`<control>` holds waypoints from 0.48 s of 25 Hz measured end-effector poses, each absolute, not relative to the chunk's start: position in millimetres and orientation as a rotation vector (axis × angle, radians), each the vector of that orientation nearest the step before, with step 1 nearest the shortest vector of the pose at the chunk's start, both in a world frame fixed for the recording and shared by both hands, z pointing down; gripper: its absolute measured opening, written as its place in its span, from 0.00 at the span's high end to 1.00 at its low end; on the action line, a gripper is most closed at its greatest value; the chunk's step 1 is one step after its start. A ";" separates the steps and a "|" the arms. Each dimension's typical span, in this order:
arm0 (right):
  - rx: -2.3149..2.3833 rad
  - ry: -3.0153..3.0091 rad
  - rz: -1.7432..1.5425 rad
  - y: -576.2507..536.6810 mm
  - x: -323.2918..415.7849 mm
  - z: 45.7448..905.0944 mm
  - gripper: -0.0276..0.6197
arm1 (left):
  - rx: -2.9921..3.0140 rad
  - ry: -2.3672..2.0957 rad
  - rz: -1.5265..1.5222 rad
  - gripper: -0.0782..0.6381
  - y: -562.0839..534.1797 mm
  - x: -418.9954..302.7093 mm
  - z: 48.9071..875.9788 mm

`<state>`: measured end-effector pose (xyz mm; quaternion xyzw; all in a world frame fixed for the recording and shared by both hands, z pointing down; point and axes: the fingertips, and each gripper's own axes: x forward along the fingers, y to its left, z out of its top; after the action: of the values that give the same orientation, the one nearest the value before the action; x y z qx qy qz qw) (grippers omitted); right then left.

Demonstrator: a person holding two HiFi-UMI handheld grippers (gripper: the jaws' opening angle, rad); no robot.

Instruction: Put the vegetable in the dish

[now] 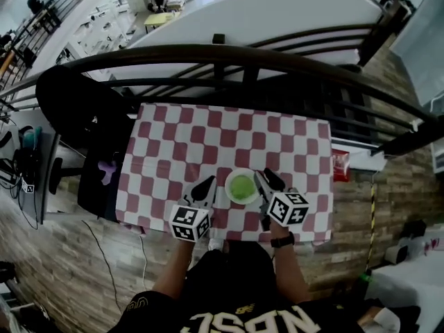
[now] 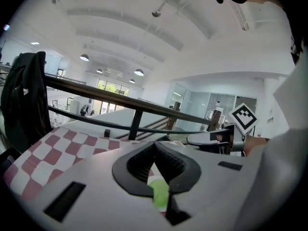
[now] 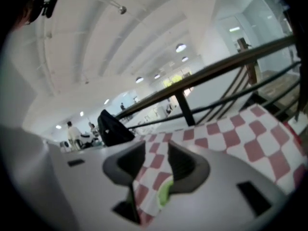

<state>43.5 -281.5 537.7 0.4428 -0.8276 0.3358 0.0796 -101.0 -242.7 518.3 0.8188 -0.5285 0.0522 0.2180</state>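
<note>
Vegetable (image 1: 241,187) lay in the dish (image 1: 242,171) on the tabletop (image 1: 180,144). My left hand-held gripper (image 1: 210,182) stood clenched, empty; my right hand-held gripper (image 1: 267,180) released. I judged it light and soft, best pinched gently mid-body.

The dish (image 1: 228,186) sits on the table (image 1: 208,134) at its near edge, the vegetable (image 1: 243,186) in it, between the left gripper (image 1: 207,184) and the right gripper (image 1: 268,180); the railing (image 1: 229,53) runs beyond the table's far side.

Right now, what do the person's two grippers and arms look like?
Left gripper and right gripper: pale grey bodies, black ribbed jaws, each carrying a white cube with black square markers. Black watch on the right wrist; black top with white lettering.
</note>
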 end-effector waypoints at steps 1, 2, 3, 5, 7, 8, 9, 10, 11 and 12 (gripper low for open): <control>1.346 -2.500 0.920 -282.3 42.0 519.9 0.74 | 2.281 -1.484 0.122 0.87 -245.0 -102.4 504.4; 1.365 -2.521 0.832 -283.4 40.2 502.6 0.78 | 2.298 -1.507 0.103 0.87 -247.1 -103.6 490.3; 1.383 -2.538 0.747 -284.0 37.9 485.7 0.82 | 2.316 -1.532 0.086 0.87 -248.7 -104.8 476.5; 1.405 -2.570 0.599 -281.4 31.1 454.4 0.87 | 2.342 -1.580 0.063 0.87 -249.1 -107.7 451.4; 1.408 -2.602 0.490 -274.1 22.3 427.8 0.92 | 2.365 -1.610 0.037 0.87 -246.7 -109.0 428.9; 1.412 -2.616 0.446 -269.7 18.2 416.5 0.93 | 2.379 -1.623 0.017 0.87 -245.4 -109.2 418.0; 1.422 -2.626 0.409 -265.2 14.9 407.0 0.93 | 2.393 -1.643 -0.001 0.87 -244.1 -109.9 407.5; 1.439 -2.630 0.379 -260.8 12.2 399.6 0.93 | 2.407 -1.671 -0.014 0.87 -242.8 -111.1 397.5; 1.460 -2.627 0.356 -256.4 10.1 394.2 0.93 | 2.423 -1.700 -0.024 0.87 -241.5 -112.4 388.2; 1.479 -2.621 0.337 -252.3 8.3 390.8 0.93 | 2.440 -1.726 -0.034 0.87 -239.8 -113.3 379.9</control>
<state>8.3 -252.3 390.8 0.4877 -0.8640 0.1113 0.0567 -113.3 -239.8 379.9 0.8140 -0.5758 -0.0114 0.0760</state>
